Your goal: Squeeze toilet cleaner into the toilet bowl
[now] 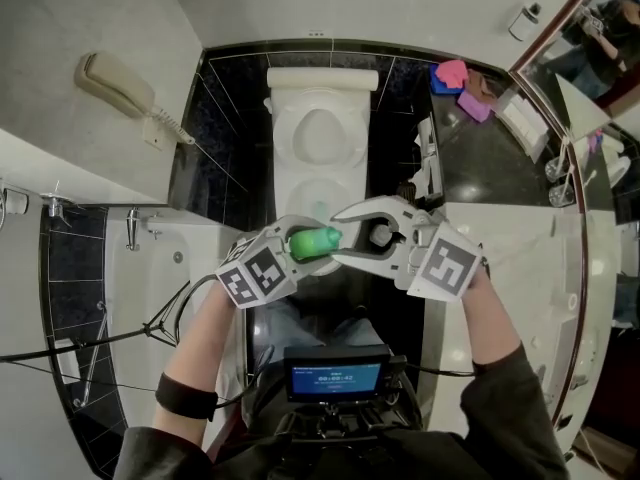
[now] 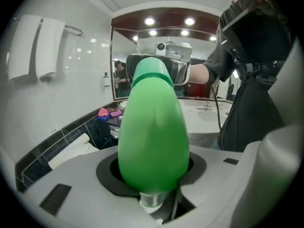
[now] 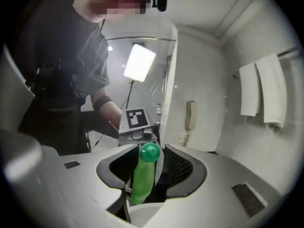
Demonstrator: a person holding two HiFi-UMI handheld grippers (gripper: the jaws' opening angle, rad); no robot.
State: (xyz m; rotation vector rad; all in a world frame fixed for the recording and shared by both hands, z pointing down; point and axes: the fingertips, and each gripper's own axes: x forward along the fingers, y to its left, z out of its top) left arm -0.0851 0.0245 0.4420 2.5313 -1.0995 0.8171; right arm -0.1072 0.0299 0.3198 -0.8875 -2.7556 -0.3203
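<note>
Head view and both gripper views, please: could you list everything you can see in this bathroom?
toilet: one, white, ahead against black tiles
bottle: one, green, centre, in front of the toilet
wall phone: one, beige, left wall
bathtub: one, white, left
towels: two, white, hanging on a wall
cloths: a few, pink, purple and blue, on the dark counter
mirror: one, upper right
screen: one, blue-lit, at the person's chest
left gripper: one, white, shut on the bottle
right gripper: one, white, jaws open round the bottle's cap end
</note>
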